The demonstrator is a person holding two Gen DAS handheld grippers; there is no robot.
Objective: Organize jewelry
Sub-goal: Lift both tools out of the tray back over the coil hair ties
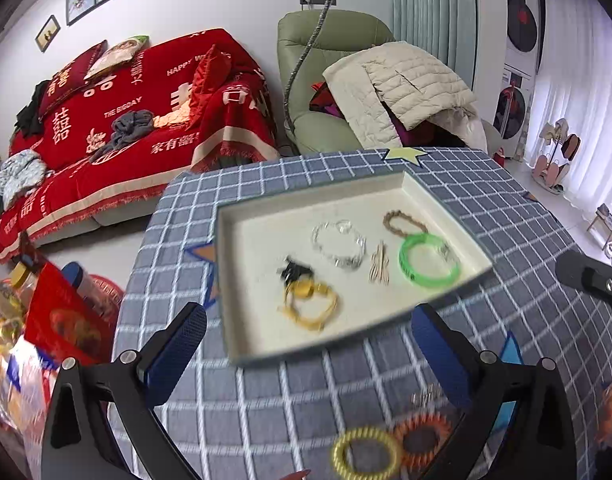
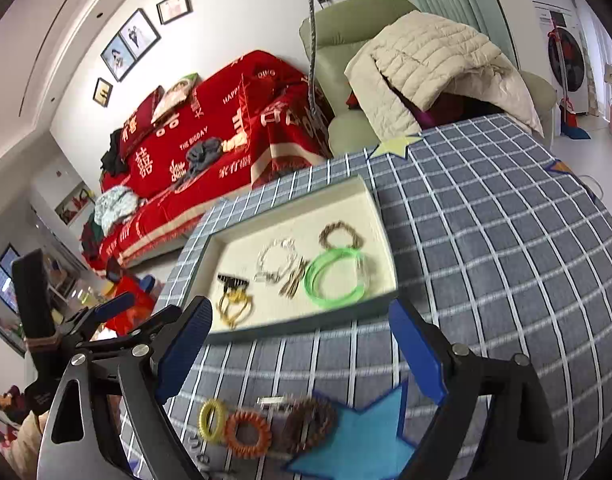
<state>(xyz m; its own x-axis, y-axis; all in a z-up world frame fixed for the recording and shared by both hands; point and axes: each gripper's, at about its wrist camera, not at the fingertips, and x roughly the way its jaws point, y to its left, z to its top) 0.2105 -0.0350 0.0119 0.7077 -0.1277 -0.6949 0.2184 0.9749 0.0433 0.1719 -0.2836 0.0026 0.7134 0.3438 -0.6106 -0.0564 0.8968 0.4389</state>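
L tool (image 1: 308, 344) & R tool (image 2: 301, 344) agape

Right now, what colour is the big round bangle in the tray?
The bangle is bright green. It shows best in the left wrist view, lying in the cream tray.

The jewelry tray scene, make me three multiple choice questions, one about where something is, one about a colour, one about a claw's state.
1. Where do the coil hair ties lie?
A. in the tray
B. on the checked cloth in front of the tray
C. on the sofa

2. What colour is the plastic bangle in the tray?
A. green
B. red
C. blue

3. How is the right claw?
A. shut on a ring
B. open, holding nothing
C. shut on the tray

Answers: 1 B, they rest on cloth nearer the cameras; 2 A, bright green; 3 B, fingers wide apart.
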